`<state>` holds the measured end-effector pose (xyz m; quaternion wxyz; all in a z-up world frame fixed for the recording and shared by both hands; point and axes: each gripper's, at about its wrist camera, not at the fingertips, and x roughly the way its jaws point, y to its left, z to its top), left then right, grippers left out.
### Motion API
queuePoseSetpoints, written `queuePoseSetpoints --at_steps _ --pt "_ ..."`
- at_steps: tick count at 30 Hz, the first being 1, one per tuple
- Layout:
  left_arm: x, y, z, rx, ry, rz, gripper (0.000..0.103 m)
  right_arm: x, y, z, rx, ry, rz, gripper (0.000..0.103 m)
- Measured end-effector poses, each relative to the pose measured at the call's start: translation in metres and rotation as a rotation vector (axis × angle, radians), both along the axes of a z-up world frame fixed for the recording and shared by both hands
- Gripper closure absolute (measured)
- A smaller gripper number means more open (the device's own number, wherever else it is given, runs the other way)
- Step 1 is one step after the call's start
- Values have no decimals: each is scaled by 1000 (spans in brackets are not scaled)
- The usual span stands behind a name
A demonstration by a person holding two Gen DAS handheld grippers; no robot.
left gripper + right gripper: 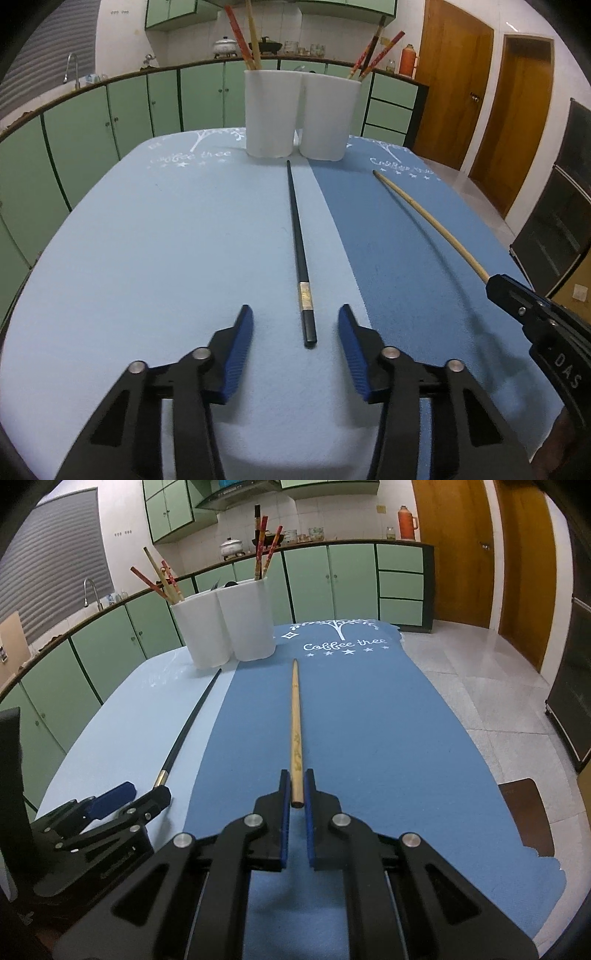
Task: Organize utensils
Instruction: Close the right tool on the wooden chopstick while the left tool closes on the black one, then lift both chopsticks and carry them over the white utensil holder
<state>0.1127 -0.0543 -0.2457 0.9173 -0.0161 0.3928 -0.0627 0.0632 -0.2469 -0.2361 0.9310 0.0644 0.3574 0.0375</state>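
Note:
A black chopstick [300, 254] lies flat on the light blue mat, its thick end between the fingers of my open left gripper [295, 317], which touch nothing. It also shows in the right wrist view [188, 723]. My right gripper [296, 786] is shut on the thick end of a wooden chopstick [295, 716], held just above the dark blue mat; it shows in the left wrist view [424, 214] too. A white two-part holder [301, 114] with several chopsticks stands at the table's far end, also in the right wrist view [229, 624].
The table carries a light blue mat [147, 240] and a dark blue mat [388, 720]. Green kitchen cabinets [92, 122] run behind and left of the table. Wooden doors [458, 81] and tiled floor [480, 672] are to the right.

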Motion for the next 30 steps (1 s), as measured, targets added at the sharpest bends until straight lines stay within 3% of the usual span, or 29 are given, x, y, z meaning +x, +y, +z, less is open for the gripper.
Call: queuePoseSetpoints --at_steps 7,17,30 --pt "1 -4 0 30 0 22 97 -2 -1 0 1 1 2 97" --pt "-4 0 10 14 -14 1 97 -2 4 3 -20 -8 11 97" --pt "-21 10 78 40 -159 -21 97 1 4 41 -51 -45 34 97"
